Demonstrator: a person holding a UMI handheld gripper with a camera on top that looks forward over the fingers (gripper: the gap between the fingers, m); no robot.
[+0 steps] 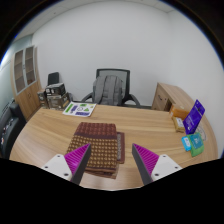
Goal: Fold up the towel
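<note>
A brown patterned towel (100,145) lies folded on the wooden desk (150,128), reaching from the desk's middle toward me and between my fingers. My gripper (113,163) hovers above its near edge, open and empty. The left finger's purple pad (79,158) is over the towel's left edge; the right pad (147,158) is over bare wood to the right of the towel.
A black office chair (111,88) stands behind the desk. A book (79,109) lies at the far left of the desk. Coloured boxes (192,122) stand at the right end. A wooden cabinet (173,96) is at the back right, shelves (24,70) at the left.
</note>
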